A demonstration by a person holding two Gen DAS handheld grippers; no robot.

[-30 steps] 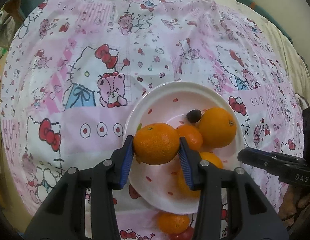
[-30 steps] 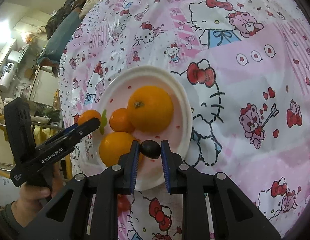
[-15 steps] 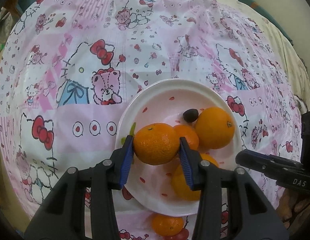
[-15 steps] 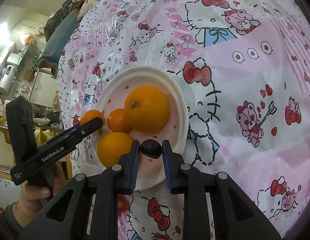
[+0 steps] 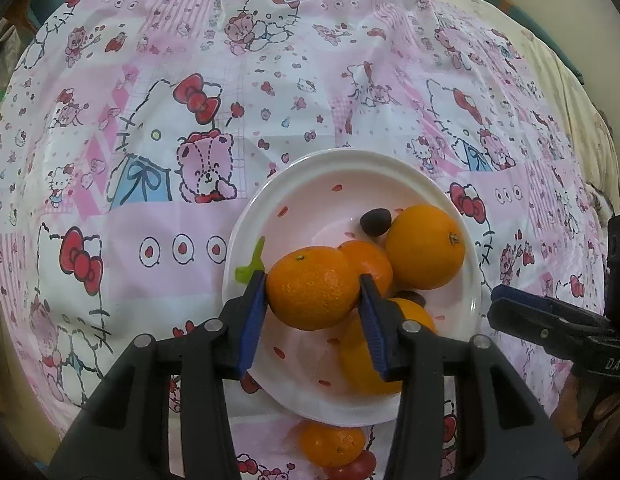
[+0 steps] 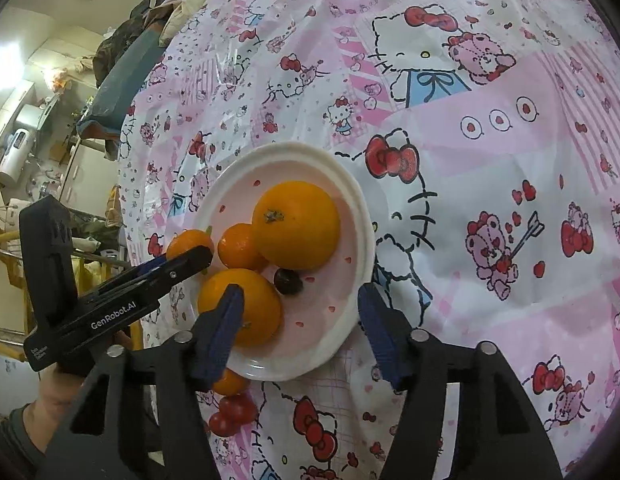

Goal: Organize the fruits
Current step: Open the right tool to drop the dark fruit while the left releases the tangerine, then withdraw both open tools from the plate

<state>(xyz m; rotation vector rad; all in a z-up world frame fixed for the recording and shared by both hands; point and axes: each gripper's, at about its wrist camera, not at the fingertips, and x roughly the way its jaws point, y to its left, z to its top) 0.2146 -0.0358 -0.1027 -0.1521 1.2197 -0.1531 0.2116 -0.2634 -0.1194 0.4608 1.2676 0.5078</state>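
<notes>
Round orange mandarin [image 5: 313, 287] hangs clamped in the left gripper [image 5: 313, 300] over the white speckled plate [image 5: 390, 164], which holds several fruits. Right gripper [image 6: 301, 320] gapes empty. Another mandarin [image 5: 333, 443] and red tomatoes [image 6: 233, 412] remain outside.

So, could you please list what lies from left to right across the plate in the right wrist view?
Left tool shut on a mandarin → small mandarin → dark fruit → bare plate rim.
</notes>
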